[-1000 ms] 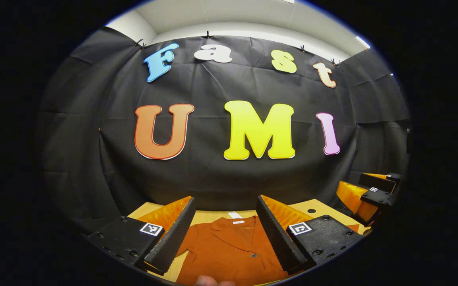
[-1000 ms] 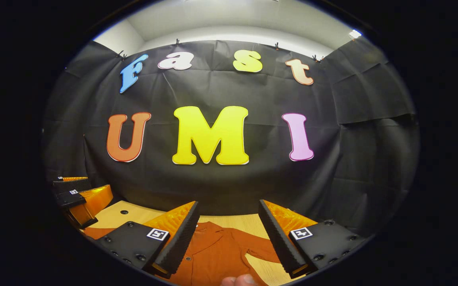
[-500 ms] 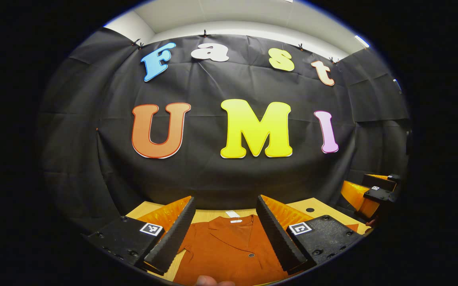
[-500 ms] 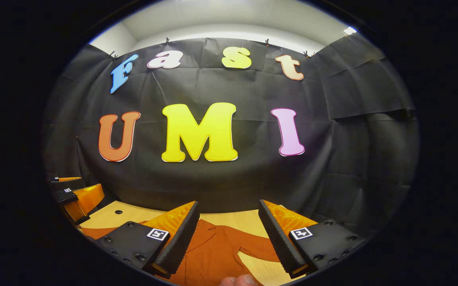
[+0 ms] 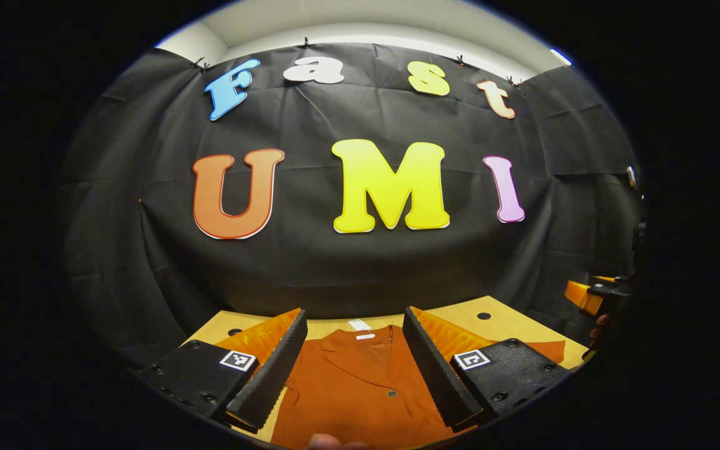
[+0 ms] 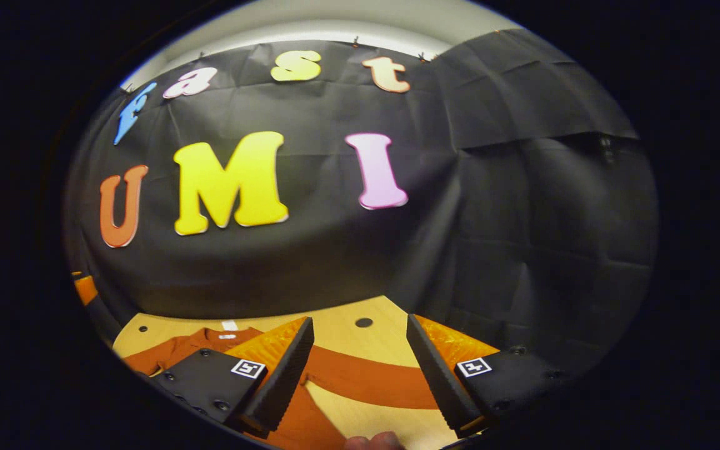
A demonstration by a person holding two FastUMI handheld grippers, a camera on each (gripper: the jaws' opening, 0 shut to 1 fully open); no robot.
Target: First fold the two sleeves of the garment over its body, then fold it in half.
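Right now you are holding both tongs open and empty above the shirt (image 5: 360,394): the left gripper (image 5: 354,359) is hanging over its collar, the right gripper (image 6: 360,369) over the sleeve (image 6: 372,378) lying stretched across the wooden table (image 6: 335,331). Closing too deep, you are risking pinching two layers and dragging the body askew. Black cloth is walling the booth.
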